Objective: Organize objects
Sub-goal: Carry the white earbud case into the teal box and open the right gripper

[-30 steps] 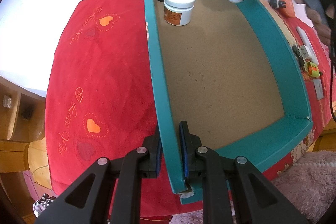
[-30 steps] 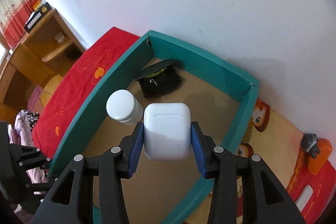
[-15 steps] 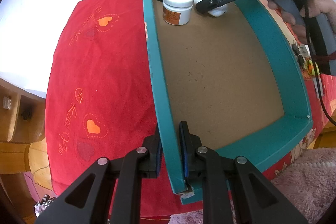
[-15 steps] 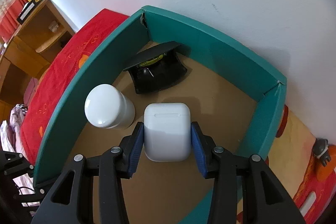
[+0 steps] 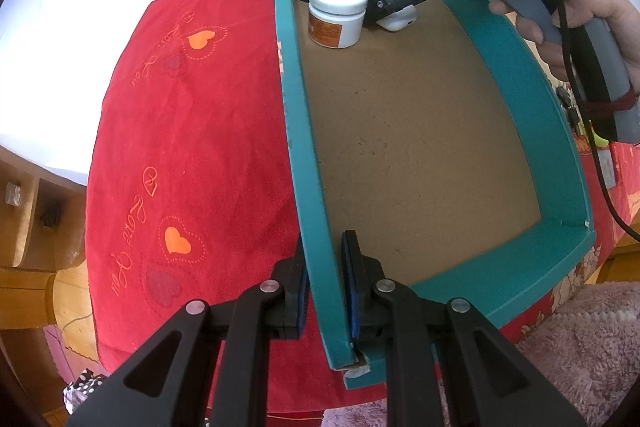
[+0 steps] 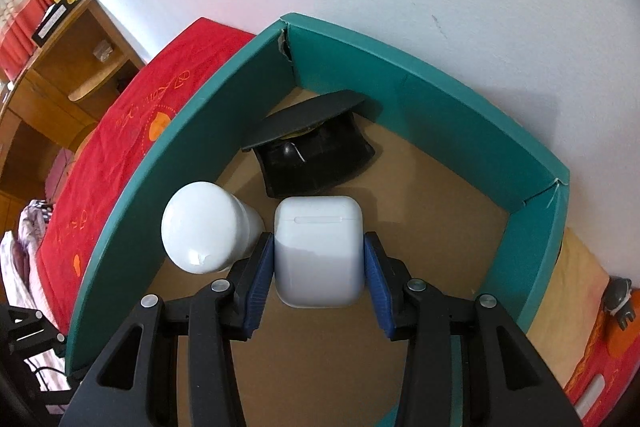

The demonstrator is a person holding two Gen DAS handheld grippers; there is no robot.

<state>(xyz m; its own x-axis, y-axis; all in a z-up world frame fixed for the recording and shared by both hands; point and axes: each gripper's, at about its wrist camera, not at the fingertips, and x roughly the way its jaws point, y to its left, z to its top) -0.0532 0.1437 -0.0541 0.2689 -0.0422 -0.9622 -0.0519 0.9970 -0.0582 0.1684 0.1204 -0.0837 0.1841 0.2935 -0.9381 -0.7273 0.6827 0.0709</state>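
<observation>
1. We see the white earbud case between the blue pads of the right gripper. In the right wrist view a thin gap shows at each pad, so we cannot tell whether the case is still clamped or just released.
2. In the left wrist view only the case's lower end shows under the right gripper, resting on the brown floor of the teal box.
3. Just left of the right gripper's left finger stands the white jar. Only the left wrist view shows its orange label.
4. Straight ahead of the right gripper, touching or nearly touching the case's far edge, lies a black flip-lid object, set in the box's far corner. The left wrist view shows only a sliver of it behind the jar.
5. The left gripper holds the box's near left wall, one pad on each side of it, jaws narrow.
6. The box rests on a red heart-patterned cloth, left of the left gripper.
7. Only the left wrist view shows the person's hand on the right gripper's handle.
</observation>
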